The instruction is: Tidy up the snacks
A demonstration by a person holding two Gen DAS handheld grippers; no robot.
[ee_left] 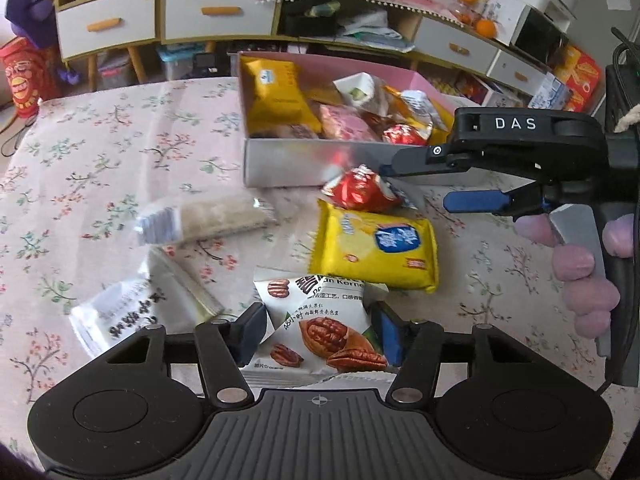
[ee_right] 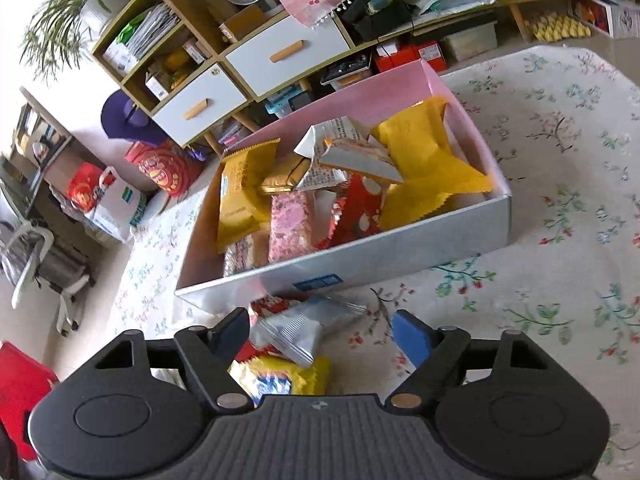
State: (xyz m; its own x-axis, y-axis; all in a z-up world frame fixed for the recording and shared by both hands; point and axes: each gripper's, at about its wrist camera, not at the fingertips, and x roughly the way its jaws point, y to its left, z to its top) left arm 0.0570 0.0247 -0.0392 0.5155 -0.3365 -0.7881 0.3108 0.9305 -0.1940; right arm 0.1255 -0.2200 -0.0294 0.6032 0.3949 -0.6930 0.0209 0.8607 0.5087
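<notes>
A pink-lined grey box (ee_left: 288, 160) (ee_right: 360, 256) holds several snack packs. My left gripper (ee_left: 316, 332) is shut on a white pecan packet (ee_left: 320, 328) at the near table edge. My right gripper (ee_right: 320, 336) (ee_left: 416, 184) is open, its jaws wide around a red and silver snack (ee_left: 360, 190) (ee_right: 296, 328) that lies in front of the box. A yellow biscuit pack (ee_left: 376, 248) (ee_right: 280, 376) lies just beneath it. A clear cracker pack (ee_left: 204, 220) and a white labelled pack (ee_left: 136, 312) lie to the left.
The table carries a floral cloth (ee_left: 100, 168) (ee_right: 560, 240). Behind it stand white drawer cabinets (ee_left: 160, 16) (ee_right: 256, 68) with cluttered shelves. A red bag (ee_left: 24, 80) and a purple hat (ee_right: 124, 120) sit on the floor at the left.
</notes>
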